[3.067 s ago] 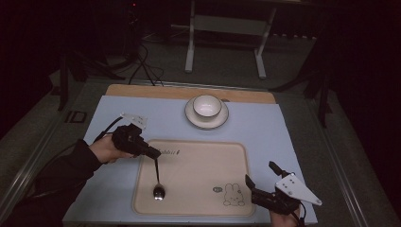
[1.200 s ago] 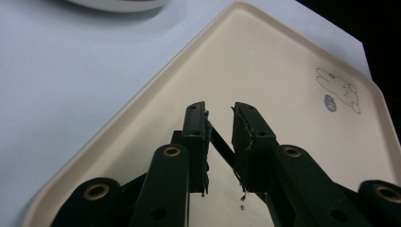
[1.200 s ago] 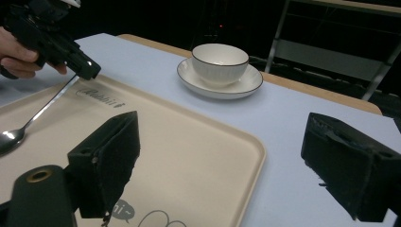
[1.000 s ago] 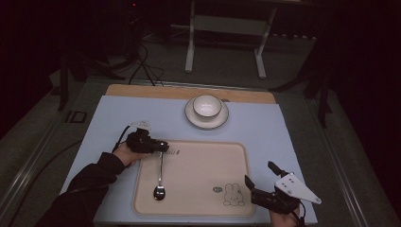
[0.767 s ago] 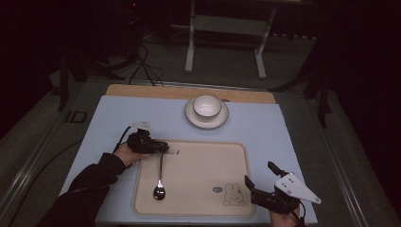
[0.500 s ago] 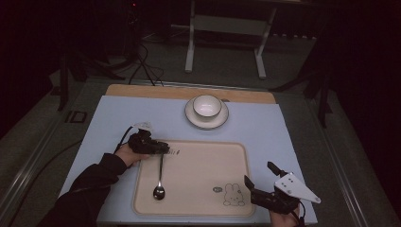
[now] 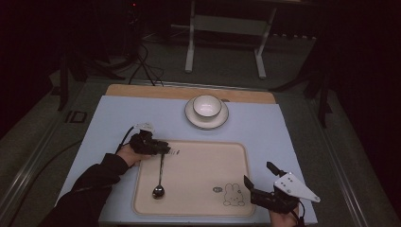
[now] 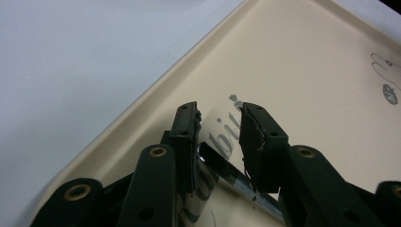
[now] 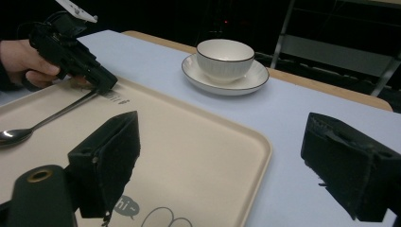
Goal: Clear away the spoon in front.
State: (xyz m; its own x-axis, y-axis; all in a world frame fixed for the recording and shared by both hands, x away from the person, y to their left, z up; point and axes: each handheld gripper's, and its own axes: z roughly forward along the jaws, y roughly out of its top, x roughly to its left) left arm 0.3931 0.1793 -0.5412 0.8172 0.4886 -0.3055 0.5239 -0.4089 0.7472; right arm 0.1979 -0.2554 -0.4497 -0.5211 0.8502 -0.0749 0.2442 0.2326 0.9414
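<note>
A metal spoon lies flat on the beige tray, bowl toward me, handle pointing to the tray's far left corner. My left gripper rests low at that corner. In the left gripper view its jaws stand slightly apart with the spoon handle lying between them on the tray. My right gripper hovers over the tray's near right corner, wide open and holding nothing. From the right gripper view the spoon and the left gripper show at the left.
A white cup on a saucer stands beyond the tray on the pale blue mat. A rabbit drawing marks the tray's near right part. A wooden strip runs along the table's far edge.
The left gripper has come down from holding the spoon dangling over the tray and now rests at the tray's corner with the spoon lying flat. The right gripper has barely moved.
</note>
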